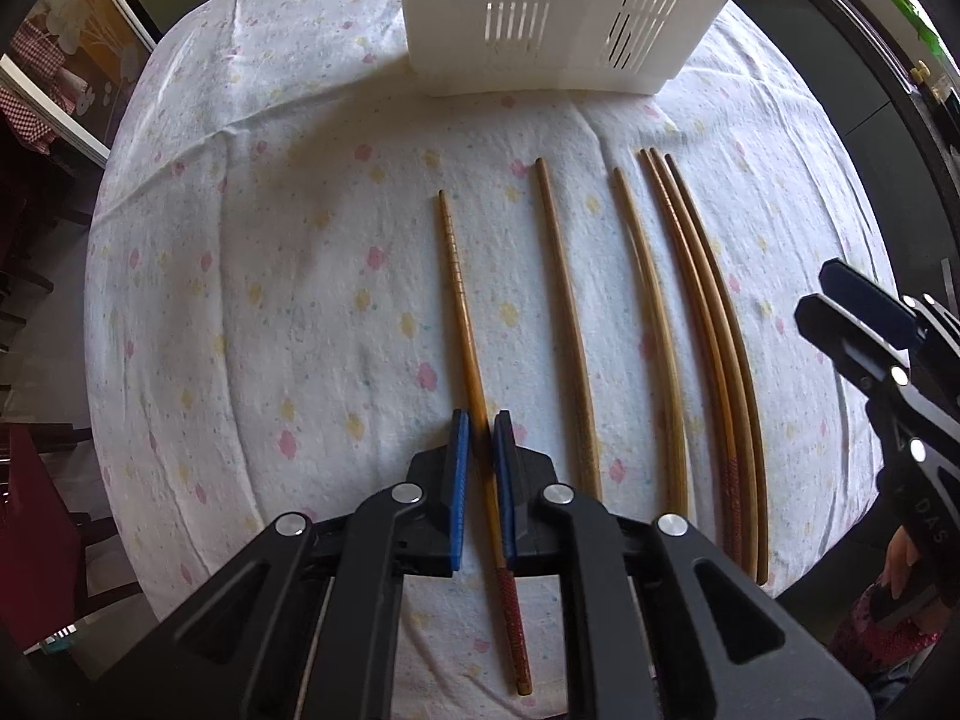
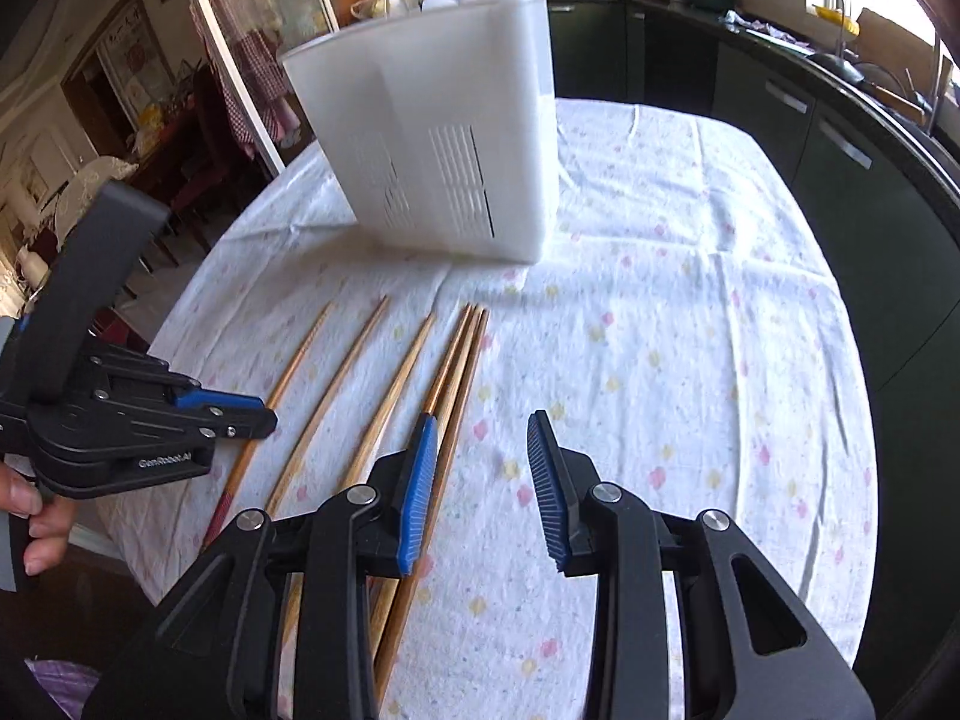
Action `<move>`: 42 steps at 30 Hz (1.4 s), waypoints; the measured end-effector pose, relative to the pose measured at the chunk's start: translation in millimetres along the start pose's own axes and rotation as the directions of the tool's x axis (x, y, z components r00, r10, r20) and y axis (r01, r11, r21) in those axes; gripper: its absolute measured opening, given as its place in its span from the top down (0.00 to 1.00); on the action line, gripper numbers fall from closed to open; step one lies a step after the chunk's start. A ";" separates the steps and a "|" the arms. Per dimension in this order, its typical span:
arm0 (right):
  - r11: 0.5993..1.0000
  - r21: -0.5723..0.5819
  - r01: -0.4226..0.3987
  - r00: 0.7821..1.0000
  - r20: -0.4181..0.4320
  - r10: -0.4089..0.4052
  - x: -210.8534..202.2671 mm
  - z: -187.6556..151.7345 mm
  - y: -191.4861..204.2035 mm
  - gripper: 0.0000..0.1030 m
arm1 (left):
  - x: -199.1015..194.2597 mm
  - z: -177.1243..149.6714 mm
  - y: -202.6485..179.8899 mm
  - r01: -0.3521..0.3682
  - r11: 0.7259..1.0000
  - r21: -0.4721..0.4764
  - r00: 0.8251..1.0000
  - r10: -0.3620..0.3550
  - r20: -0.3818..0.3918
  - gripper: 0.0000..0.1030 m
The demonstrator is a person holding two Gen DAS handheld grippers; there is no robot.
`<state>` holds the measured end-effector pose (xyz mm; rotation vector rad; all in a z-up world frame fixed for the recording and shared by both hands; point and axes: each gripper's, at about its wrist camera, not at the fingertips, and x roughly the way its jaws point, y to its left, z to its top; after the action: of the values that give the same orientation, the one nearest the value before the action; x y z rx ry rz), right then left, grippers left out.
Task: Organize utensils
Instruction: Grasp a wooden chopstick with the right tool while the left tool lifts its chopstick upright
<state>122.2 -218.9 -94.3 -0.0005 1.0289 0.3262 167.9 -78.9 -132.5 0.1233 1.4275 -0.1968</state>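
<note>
My left claw [image 1: 481, 420] sits low over the desk [image 1: 240, 300] with its blue pads straddling the leftmost chopstick [image 1: 462, 312], just above its red patterned grip end; the pads look nearly closed on it, though I cannot tell whether they press the wood or merely flank it. My right claw [image 2: 483, 468] hangs released, its pads well apart, with the left pad over the bundle of 3 chopsticks [image 2: 462, 354] at the right of the row. In the left view, 6 chopsticks lie roughly parallel on the flowered cloth, tips pointing to 12 o'clock toward the white slotted utensil holder [image 1: 564, 18], which stands upright at the far edge. The 2 single chopsticks [image 1: 564, 312] lie between mine and the bundle, apart from each other. To do this well, I judge I should clench squarely across the stick so it does not roll or twist, lift it level clear of its neighbour at 3 o'clock, then tilt it tip-down over the holder's open top before letting go. Gripping this near 1 end risks the long tip sagging and catching the rim.
</note>
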 end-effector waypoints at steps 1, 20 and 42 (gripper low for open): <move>1.000 0.001 0.007 1.000 -0.017 -0.007 5.4 0.1 1.1 0.69 | 0.0 -0.4 1.5 0.001 1.000 0.002 1.000 -0.001 0.003 0.91; 0.986 -0.107 0.126 0.985 -0.101 -0.137 36.9 -3.8 31.0 0.69 | -4.9 -3.2 0.2 0.011 0.999 0.037 1.000 -0.013 0.029 0.90; 0.980 -0.163 0.112 0.982 -0.131 -0.134 38.5 -3.0 40.4 0.69 | -4.4 -3.4 -2.5 0.015 0.999 0.050 0.999 -0.017 0.035 0.90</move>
<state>127.1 -170.7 -122.2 -0.2297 1.1363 0.2947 163.5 -80.3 -128.5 0.1488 1.3887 -0.2467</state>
